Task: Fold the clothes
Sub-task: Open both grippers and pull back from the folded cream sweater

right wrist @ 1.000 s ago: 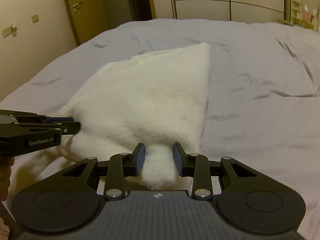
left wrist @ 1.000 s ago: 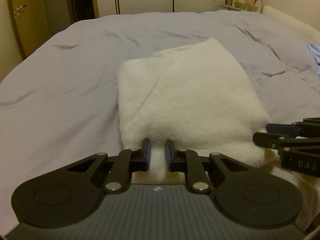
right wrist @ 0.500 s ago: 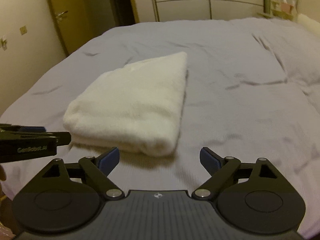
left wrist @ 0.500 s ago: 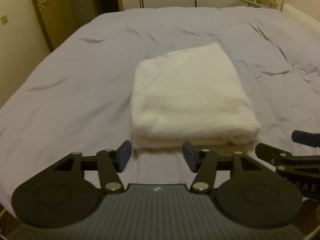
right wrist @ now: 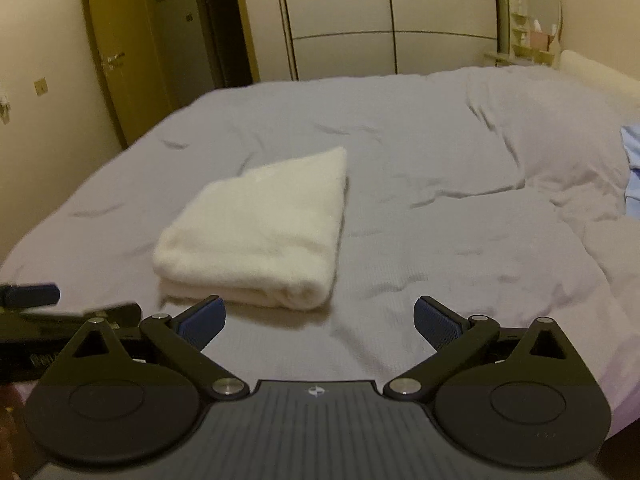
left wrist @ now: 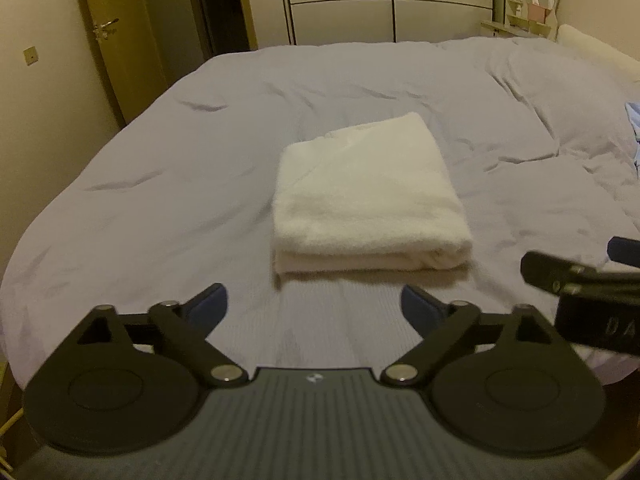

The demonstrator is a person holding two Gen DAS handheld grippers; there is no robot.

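A white fleecy garment (left wrist: 366, 200) lies folded into a thick rectangle on the grey-lilac bedspread (left wrist: 180, 200); in the right wrist view the garment (right wrist: 264, 228) sits left of centre. My left gripper (left wrist: 314, 306) hangs above the bed, short of the fold's near edge, its jaws opening wide with nothing between them. My right gripper (right wrist: 320, 318) is likewise drawn back from the garment's near right corner, jaws still opening, empty. Each gripper shows at the edge of the other's view: the right gripper (left wrist: 580, 276) and the left gripper (right wrist: 36, 300).
The bed fills both views, with wrinkled cover to the right. A light blue cloth (right wrist: 632, 168) lies at the right edge. A white pillow (left wrist: 592, 50) sits at the far right. Behind stand a wardrobe (left wrist: 384, 0), a wooden door (left wrist: 112, 36) and a small shelf (left wrist: 520, 20).
Both grippers let go of the white garment's near edge, opened wide, and pulled back and up. The garment now lies folded on the bed, farther off in both views.
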